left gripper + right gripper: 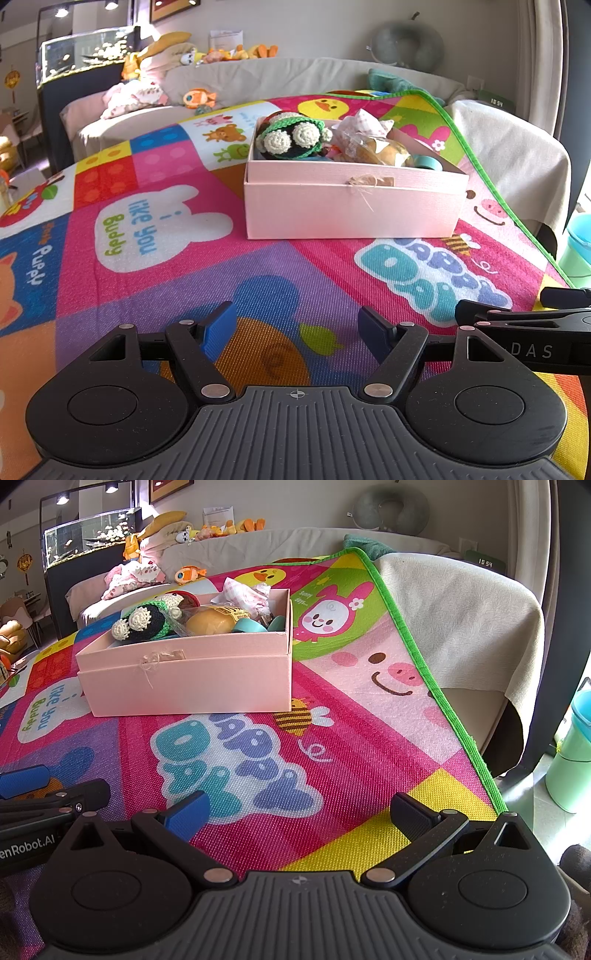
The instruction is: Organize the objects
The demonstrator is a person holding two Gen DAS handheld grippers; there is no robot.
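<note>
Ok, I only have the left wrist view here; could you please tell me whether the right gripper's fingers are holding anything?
Observer: No. The right gripper is open, and only the play mat shows between its fingers.
Operator: Thank you. And what lies on the mat to the right of the pink box?
Observer: No loose items show there. Beside the pink box I see only the mat's printed bunny and pig face, up to the mat's green edge.
</note>
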